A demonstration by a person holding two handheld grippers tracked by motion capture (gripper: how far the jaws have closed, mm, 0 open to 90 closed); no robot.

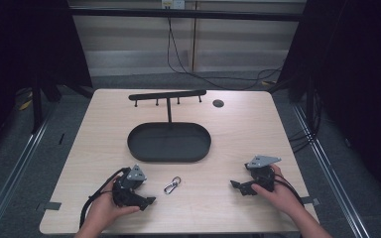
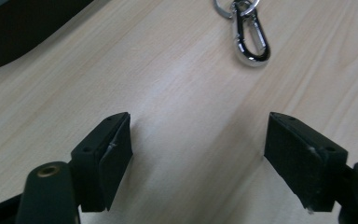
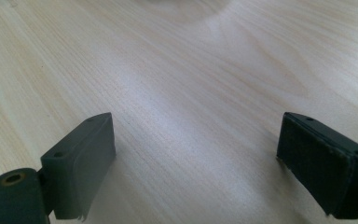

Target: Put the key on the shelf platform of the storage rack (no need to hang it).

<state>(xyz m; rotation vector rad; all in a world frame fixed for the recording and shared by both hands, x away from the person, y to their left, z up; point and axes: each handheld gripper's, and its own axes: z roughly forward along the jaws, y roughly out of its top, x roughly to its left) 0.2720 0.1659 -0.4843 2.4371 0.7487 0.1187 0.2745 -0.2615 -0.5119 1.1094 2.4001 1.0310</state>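
Looking near the table's (image 1: 228, 198) front edge, I see the clip (image 1: 172, 185) lying just beside my left hand-held gripper (image 1: 146, 200), long side pointing away. Both left and right hand-held gripper (image 1: 235, 184) are spread, holding nothing.

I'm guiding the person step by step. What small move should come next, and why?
Probably ease the left gripper forward toward the carabiner clip: its jaws stand wide open with bare table between them, and the clip lies loose just ahead, nearer it than the right gripper.
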